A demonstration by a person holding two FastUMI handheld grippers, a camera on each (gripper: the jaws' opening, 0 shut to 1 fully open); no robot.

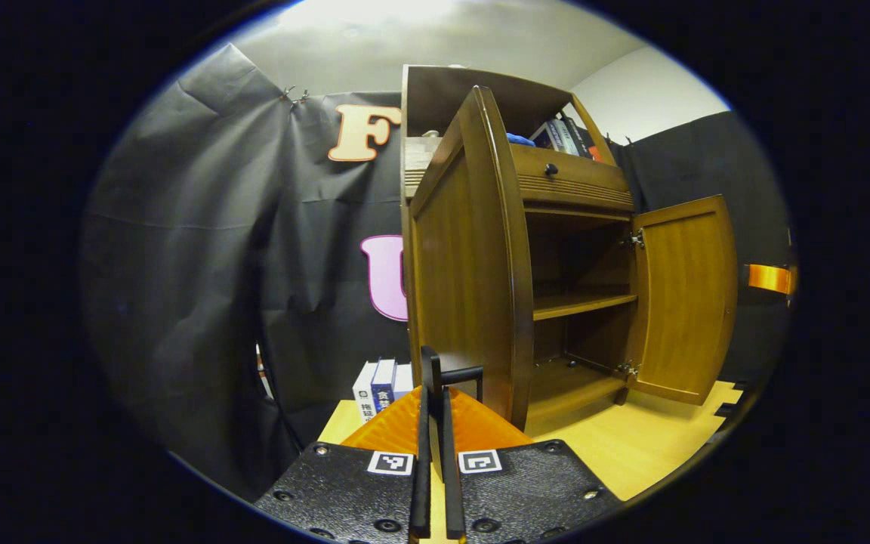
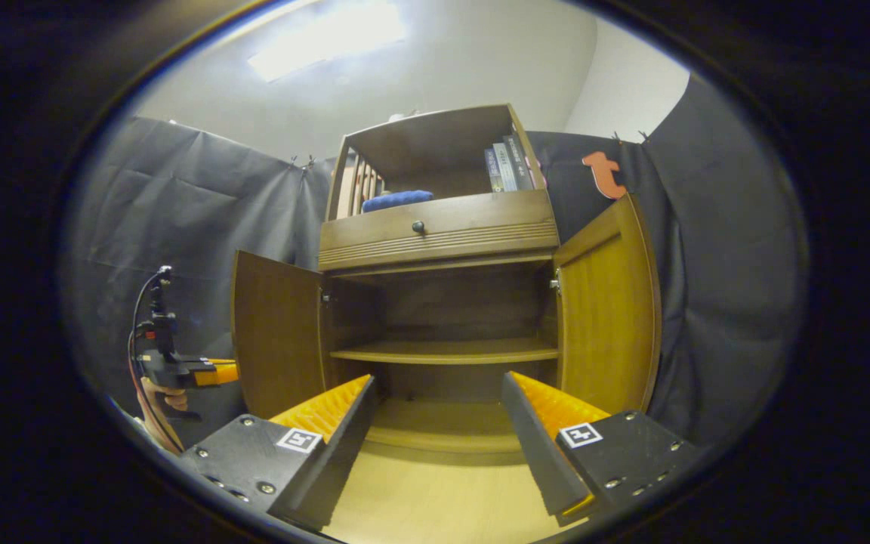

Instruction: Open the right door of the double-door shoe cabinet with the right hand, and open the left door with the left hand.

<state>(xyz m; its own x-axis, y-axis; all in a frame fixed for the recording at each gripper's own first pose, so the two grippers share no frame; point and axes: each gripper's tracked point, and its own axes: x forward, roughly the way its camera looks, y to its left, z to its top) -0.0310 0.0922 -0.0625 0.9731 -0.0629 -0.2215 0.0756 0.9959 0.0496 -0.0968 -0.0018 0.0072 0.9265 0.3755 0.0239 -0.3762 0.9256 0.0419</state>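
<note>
Left gripper (image 1: 435,453) has its fingers pressed together, right gripper (image 2: 435,423) spread wide

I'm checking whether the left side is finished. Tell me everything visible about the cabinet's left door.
The brown wooden left door is a tall panel with a raised frame and gently arched outer edge, glossy like varnished wood. It stands swung wide open, upright on its hinges, above the pale wood floor. The left gripper, its fingers together, sits at the door's lower edge by a dark handle; whether it grips the handle is unclear.
</note>
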